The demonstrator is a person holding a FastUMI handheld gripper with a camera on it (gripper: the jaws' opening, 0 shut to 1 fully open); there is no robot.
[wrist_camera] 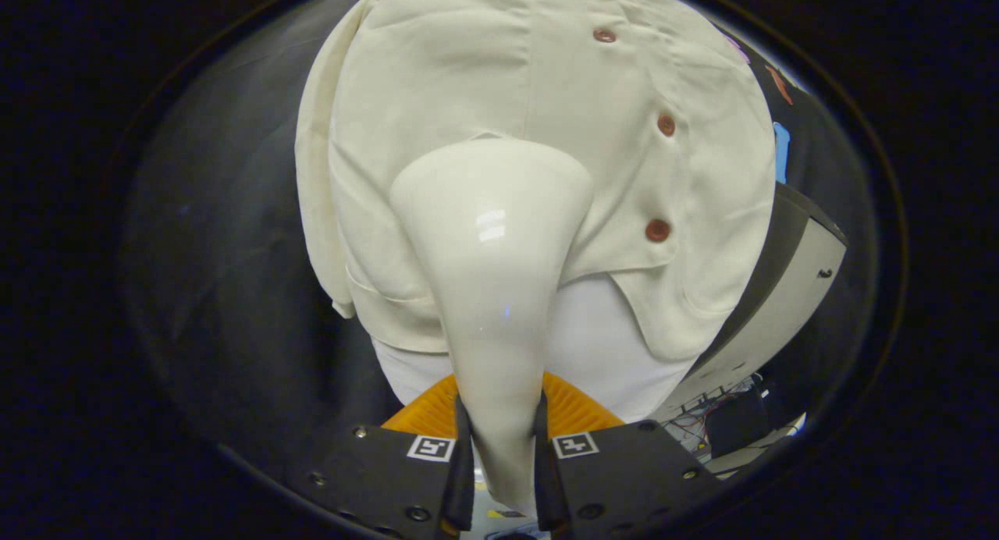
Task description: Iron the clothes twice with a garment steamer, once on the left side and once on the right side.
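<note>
A cream shirt [437,79] with reddish-brown buttons [657,230] hangs straight ahead, over a white under-layer [593,345] that shows below its hem. My gripper [499,438] is shut on the narrow handle of a glossy cream garment steamer [492,236]; both fingers [462,462] press on its sides. The steamer's wide head points forward and lies against the shirt's lower left half, left of the button row. The face of the head is hidden against the cloth.
Black cloth wall [218,236] surrounds the shirt. To the right stands a grey and dark panel [780,290], with cables and small gear [718,415] on the floor below it.
</note>
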